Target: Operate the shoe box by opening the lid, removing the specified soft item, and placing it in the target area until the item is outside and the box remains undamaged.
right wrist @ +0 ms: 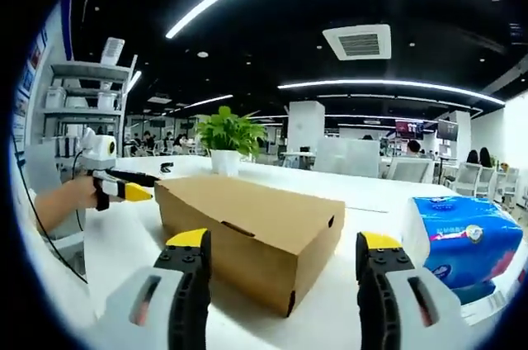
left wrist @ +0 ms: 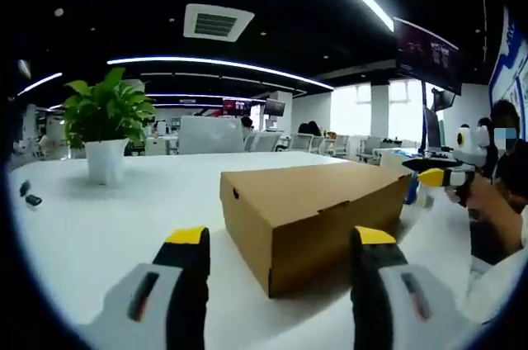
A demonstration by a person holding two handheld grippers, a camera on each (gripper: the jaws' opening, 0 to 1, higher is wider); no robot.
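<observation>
A brown cardboard shoe box (left wrist: 313,210) lies on the white table (left wrist: 115,226) with its lid closed. My left gripper (left wrist: 280,238) hangs just in front of the box's near corner, jaws wide apart and holding nothing. In the right gripper view the same box (right wrist: 256,218) shows its long side, and my right gripper (right wrist: 285,240) stands open before it, also with nothing between its yellow-tipped fingers. Each gripper appears in the other's view, held by a hand: the right gripper (left wrist: 437,175) beyond the box's right end, the left gripper (right wrist: 124,187) at its left end. The box's contents are hidden.
A potted green plant (left wrist: 106,127) stands at the back of the table, with small dark objects (left wrist: 29,195) near the left edge. A blue tissue pack (right wrist: 462,243) lies right of the box. A shelf unit (right wrist: 82,94) and office desks stand beyond.
</observation>
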